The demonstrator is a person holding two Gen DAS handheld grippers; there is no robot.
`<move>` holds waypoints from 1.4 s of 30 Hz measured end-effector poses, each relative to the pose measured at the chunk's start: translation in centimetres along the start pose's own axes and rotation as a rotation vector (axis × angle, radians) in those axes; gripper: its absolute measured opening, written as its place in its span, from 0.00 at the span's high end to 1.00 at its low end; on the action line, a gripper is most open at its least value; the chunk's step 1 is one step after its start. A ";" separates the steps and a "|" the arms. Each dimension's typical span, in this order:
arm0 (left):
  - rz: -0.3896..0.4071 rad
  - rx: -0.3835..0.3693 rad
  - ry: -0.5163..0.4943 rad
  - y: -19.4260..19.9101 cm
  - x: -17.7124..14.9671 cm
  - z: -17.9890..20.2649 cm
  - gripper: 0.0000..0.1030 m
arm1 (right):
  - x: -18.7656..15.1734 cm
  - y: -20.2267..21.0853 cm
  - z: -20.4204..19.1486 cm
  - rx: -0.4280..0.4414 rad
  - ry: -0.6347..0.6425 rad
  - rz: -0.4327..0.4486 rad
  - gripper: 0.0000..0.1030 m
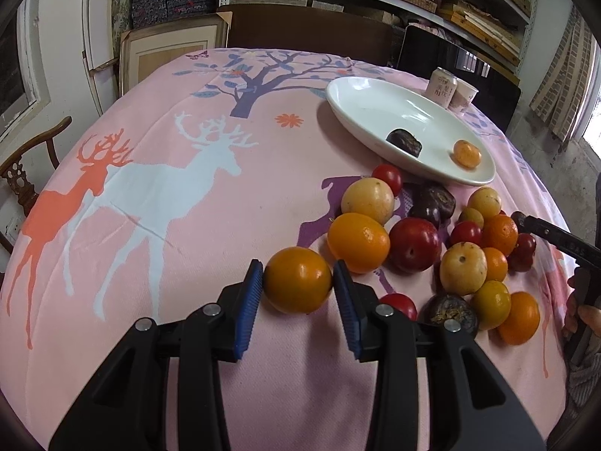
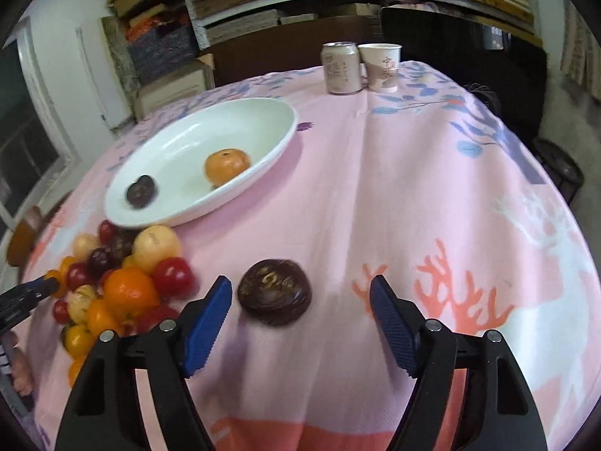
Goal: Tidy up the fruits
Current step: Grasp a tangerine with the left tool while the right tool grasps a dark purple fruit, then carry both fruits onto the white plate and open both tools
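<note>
1. My left gripper [image 1: 296, 282] pinches an orange fruit [image 1: 297, 279] at its widest girth: light, firm, smooth-skinned, I judge.
2. My right gripper [image 2: 300, 302] stands wide around a dark fruit [image 2: 274, 291] on the tablecloth [image 2: 413, 188], pads not touching.
3. The plate [image 2: 263, 112] lies beyond; I'd squeeze gently.

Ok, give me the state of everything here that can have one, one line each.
left gripper: shut on an orange fruit.
right gripper: open, dark brown fruit between the jaws, untouched.
white plate: holds one orange fruit and one dark fruit, mostly bare.
fruit pile: loose on the tablecloth.
drink can: upright.
paper cup: upright.
</note>
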State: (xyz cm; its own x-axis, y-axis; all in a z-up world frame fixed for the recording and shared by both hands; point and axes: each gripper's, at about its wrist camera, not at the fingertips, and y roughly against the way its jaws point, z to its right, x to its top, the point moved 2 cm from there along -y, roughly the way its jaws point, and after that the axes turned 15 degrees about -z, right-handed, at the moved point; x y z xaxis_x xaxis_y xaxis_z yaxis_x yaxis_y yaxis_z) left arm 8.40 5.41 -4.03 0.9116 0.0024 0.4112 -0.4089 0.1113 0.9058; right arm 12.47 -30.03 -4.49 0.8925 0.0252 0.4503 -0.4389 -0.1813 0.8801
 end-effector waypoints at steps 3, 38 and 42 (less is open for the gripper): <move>-0.001 0.016 -0.013 -0.1 0.0 0.3 0.63 | 0.1 -0.2 -1.3 -0.060 0.047 0.002 0.26; 0.046 0.001 -0.036 1.1 3.8 1.2 0.64 | 1.3 1.8 -1.9 0.005 0.051 0.089 0.58; 0.080 0.039 -0.078 1.4 9.1 3.1 0.63 | 5.0 2.9 -4.2 0.055 0.103 0.103 0.58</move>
State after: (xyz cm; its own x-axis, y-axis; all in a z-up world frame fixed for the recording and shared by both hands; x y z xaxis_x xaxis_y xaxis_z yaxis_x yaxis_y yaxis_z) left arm 15.98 2.49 1.28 0.8704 -0.0674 0.4877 -0.4830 0.0746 0.8724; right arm 15.20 -26.34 0.95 0.8266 0.1040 0.5531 -0.5185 -0.2412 0.8203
